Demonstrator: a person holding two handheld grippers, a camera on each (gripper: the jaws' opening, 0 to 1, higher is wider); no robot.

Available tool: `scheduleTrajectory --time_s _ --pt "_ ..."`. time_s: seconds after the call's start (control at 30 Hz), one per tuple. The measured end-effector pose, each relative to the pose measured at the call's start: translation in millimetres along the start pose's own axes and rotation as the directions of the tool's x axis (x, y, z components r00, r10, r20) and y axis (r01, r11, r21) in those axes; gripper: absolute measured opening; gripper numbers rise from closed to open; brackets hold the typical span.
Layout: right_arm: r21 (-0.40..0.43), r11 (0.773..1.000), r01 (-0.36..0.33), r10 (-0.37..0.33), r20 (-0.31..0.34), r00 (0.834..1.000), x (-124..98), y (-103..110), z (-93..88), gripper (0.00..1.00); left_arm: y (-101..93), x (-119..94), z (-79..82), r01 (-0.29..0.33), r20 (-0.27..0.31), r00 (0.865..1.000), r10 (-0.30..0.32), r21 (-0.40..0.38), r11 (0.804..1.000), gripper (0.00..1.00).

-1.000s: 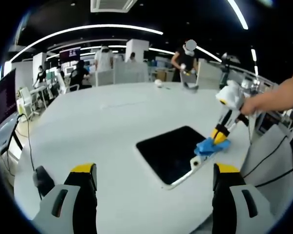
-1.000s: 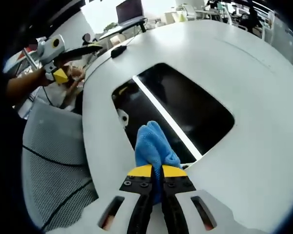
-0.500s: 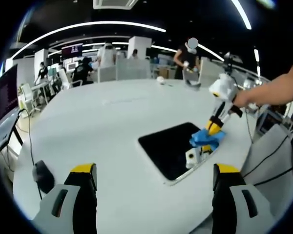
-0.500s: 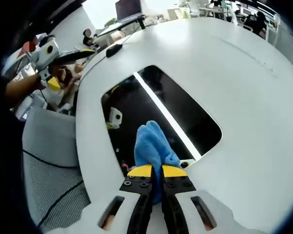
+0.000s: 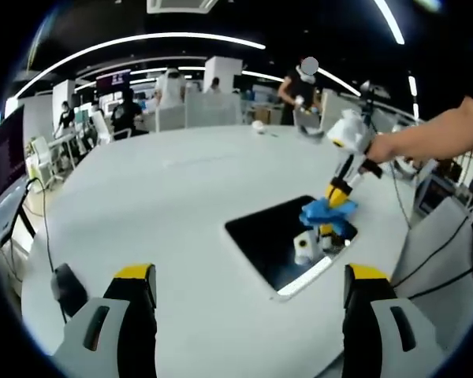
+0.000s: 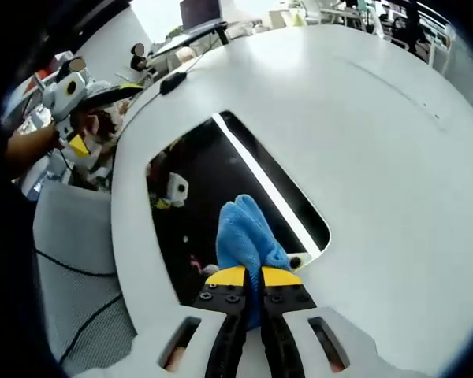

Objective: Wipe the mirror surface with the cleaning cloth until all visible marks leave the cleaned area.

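Left gripper view: held above the near edge of the white table (image 5: 142, 205), well back from the mirror (image 5: 280, 240), looking out across the tabletop toward the office beyond.
Right gripper view: close over the mirror (image 6: 221, 197), tilted steeply down along its own jaws at the glass.
Facing: the two look roughly toward each other.
Shared: the mirror, the table (image 6: 394, 157) around it, and the blue cloth (image 6: 248, 236), seen far off (image 5: 325, 211) from the left gripper view.
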State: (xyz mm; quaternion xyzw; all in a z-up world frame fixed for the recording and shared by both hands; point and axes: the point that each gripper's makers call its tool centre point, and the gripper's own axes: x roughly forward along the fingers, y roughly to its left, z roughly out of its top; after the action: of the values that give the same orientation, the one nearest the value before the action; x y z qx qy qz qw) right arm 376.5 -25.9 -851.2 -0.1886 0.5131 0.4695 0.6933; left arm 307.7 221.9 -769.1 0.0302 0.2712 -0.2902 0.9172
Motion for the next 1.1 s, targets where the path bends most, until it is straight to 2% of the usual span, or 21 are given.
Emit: scheduleTrajectory --time_s 0.5,0.83,1.1 --pt "0.000 0.999 0.039 -0.039 -0.026 0.999 1 -33 17.0 0.00 1.0 -3 0.3 -0.007 0.001 1.000 0.007 -0.008 1.000 0.99" --pt "-0.001 0.999 0.051 -0.051 -0.037 0.998 1 -44 22.4 0.00 0.7 -3 0.8 -0.006 -0.002 1.000 0.006 -0.005 1.000 0.99" --pt "-0.001 0.999 0.045 -0.045 -0.041 0.998 1 -44 22.3 0.00 0.7 -1 -1.7 -0.001 -0.002 1.000 0.001 -0.008 1.000 0.99"
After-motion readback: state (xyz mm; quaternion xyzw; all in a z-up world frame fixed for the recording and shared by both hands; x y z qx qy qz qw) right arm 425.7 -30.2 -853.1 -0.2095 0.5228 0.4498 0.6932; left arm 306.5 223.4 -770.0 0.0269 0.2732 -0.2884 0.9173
